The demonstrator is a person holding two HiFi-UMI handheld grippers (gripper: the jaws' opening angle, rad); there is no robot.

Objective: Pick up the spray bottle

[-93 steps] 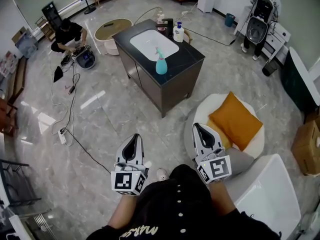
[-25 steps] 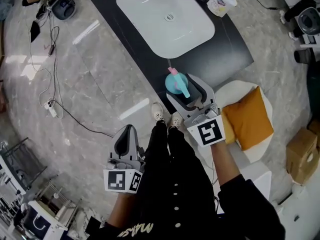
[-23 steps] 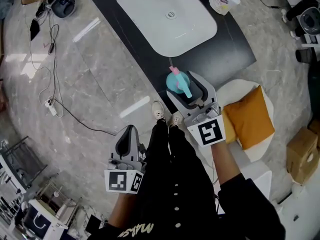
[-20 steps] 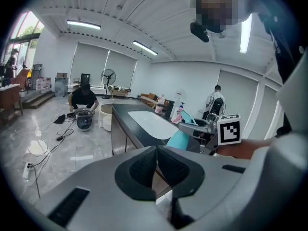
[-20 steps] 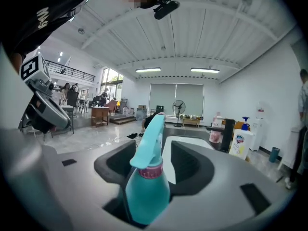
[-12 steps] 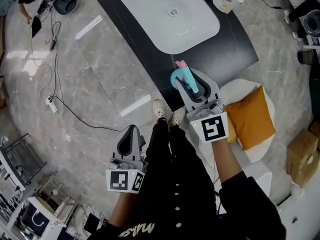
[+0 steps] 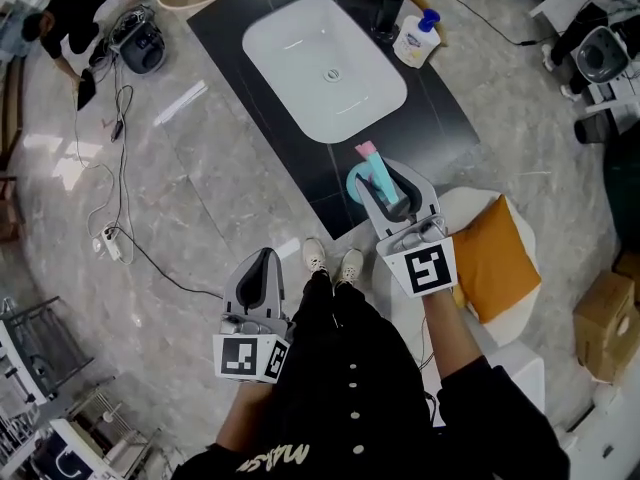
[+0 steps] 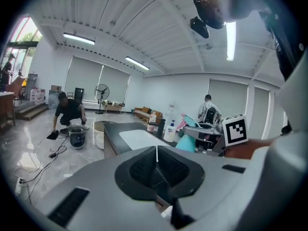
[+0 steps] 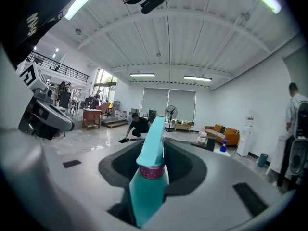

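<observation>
Teal spray bottle (image 9: 149, 191) clamped in right tongs (image 7: 384, 173); gripper view reveals left tongs (image 8: 157, 150) clenched.

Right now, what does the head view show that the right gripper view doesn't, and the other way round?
Only the head view shows the white rectangular sink basin, the orange square cushion and the person's white shoes. Only the right gripper view shows the black standing fan, the orange sofa and the ceiling strip lights. Both show the teal plastic spray bottle with its pink collar, clamped between the right tongs.
</observation>
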